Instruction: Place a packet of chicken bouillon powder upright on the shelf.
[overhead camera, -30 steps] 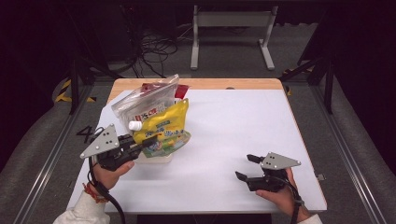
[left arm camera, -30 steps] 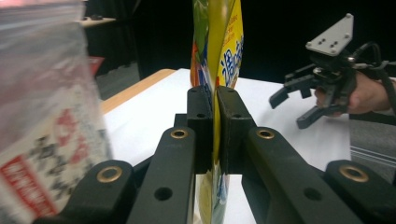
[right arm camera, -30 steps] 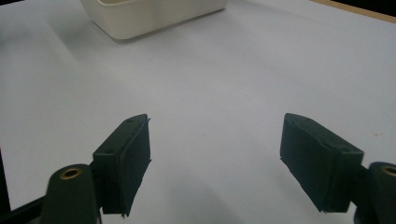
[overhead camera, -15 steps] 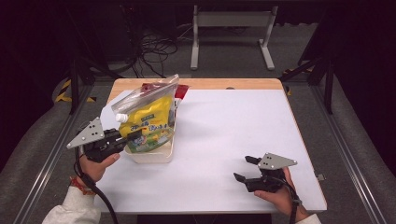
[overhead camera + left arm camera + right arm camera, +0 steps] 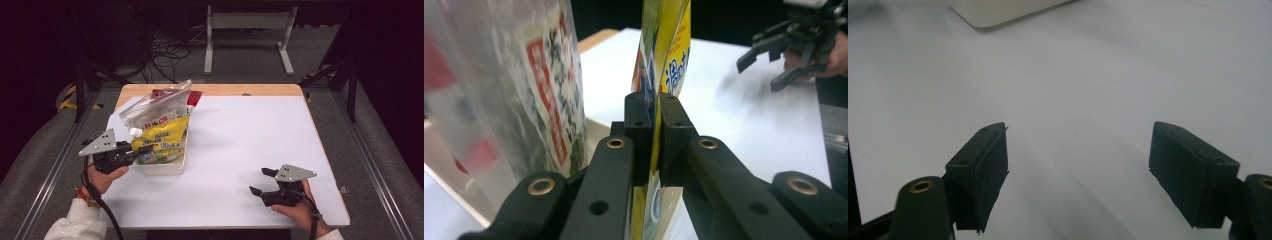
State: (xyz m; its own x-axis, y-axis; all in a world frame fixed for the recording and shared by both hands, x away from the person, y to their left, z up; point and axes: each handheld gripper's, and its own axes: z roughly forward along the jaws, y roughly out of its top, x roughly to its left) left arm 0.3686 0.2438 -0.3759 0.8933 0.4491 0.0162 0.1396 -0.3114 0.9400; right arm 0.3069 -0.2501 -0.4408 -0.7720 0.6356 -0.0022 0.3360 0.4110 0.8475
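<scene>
White table; left gripper fingers pinch yellow pouch in tray

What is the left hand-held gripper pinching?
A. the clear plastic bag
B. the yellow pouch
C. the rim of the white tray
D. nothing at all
B. In the left gripper view the left hand-held gripper has its jaws shut on the edge of the yellow pouch, while the clear plastic bag stands free beside it in the white tray.
</scene>
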